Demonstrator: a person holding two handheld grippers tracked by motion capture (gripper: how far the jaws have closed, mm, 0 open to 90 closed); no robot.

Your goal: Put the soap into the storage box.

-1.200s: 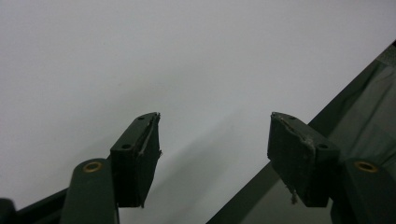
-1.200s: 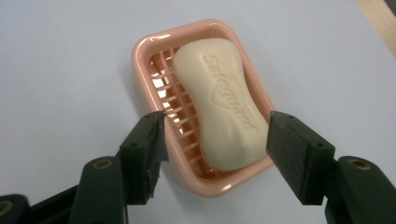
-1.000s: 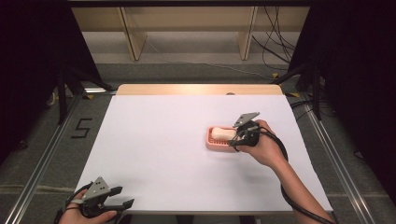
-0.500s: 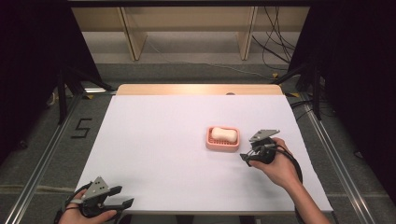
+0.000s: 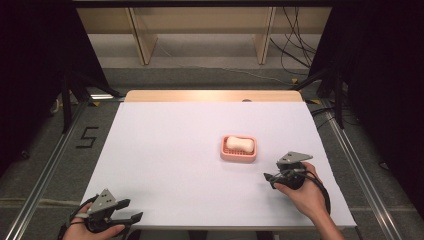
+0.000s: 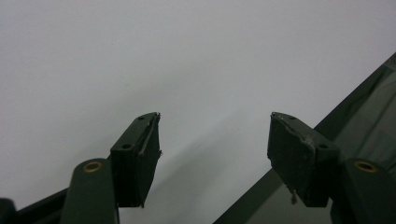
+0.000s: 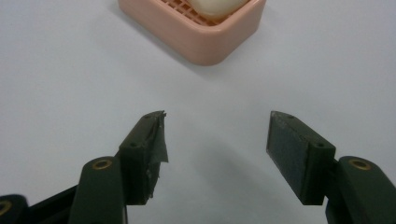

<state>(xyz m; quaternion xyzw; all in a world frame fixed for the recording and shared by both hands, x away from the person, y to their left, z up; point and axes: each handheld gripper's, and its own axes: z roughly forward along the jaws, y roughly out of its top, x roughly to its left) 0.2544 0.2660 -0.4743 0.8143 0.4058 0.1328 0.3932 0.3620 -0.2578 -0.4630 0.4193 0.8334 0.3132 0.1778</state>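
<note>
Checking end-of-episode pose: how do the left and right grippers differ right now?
Left gripper sits at the table's near left corner, its jaws reaching toward the edge; right gripper is over the right side, close to the pink soap dish. The right gripper view looks at the dish with the soap in it; the left looks at bare white surface and the table edge. Shared: both have open jaws with nothing between them.

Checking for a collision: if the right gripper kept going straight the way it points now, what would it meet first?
Probably the pink soap dish, straight ahead of the right gripper with bare white table between them. Its jaws stand open and empty, having just been opening. Depth is hard to judge.
</note>
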